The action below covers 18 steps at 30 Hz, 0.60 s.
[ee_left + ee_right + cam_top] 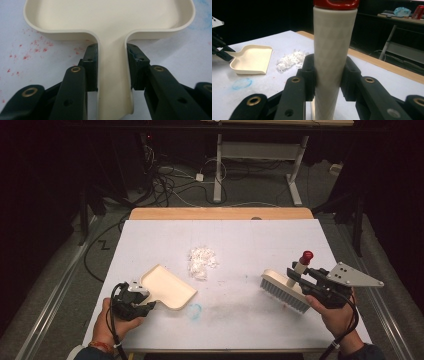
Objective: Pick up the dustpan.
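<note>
— Where the white bench (150, 235) is seen from above, what is carried on it?

— A cream dustpan (167, 287) is seen lying flat on the near left part, and a brush (284, 291) is held over the near right part. Between them, a little farther back, a small heap of white scraps (202, 261) is found. A faint blue smudge (195, 310) is marked on the surface just in front of the dustpan.

— How is the dustpan held?

— Its handle is gripped from both sides by the left claw (145, 301), whose black pads (91, 67) are pressed against it in the left gripper view. The open mouth of the pan is pointed away from the hand, towards the middle of the bench, and is kept apart from the scraps.

— And the brush?

— Its pale round handle (332, 62), topped by a red cap (306, 255), is clamped by the right claw (300, 272), with a pad seated on each side in the right gripper view. The handle is stood upright, and the bristles (280, 295) are turned down and towards the scraps, well apart from them.

— Is anything smaller noted?

— Fine red specks (32, 48) are scattered on the bench beside the dustpan's handle.
</note>
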### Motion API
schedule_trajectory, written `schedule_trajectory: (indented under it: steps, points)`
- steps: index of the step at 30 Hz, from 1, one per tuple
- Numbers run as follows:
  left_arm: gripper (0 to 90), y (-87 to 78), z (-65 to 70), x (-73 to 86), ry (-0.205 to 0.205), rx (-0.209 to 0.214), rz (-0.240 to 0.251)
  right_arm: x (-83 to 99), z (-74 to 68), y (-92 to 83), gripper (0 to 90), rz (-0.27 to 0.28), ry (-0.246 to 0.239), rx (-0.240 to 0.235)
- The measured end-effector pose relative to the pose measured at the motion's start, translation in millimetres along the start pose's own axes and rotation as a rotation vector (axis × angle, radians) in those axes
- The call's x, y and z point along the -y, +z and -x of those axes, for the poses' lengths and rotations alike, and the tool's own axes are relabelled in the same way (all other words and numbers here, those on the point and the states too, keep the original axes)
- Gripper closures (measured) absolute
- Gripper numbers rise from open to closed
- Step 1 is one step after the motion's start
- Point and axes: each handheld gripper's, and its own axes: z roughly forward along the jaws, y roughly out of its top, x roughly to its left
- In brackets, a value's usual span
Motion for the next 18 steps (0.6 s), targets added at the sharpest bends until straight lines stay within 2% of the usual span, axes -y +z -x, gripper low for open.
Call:
schedule_trajectory:
  steps: [11, 18]
  points:
    - [63.4, -0.3, 1.5, 2.4, -0.007, -0.002, 0.001, -2.7, -2.2, 10.9, 70.2, -0.017, -0.022, -0.02]
    - [63.5, -0.1, 1.5, 2.7, -0.007, -0.001, 0.001, -6.4, 0.1, 18.5, 70.2, -0.016, -0.019, -0.025]
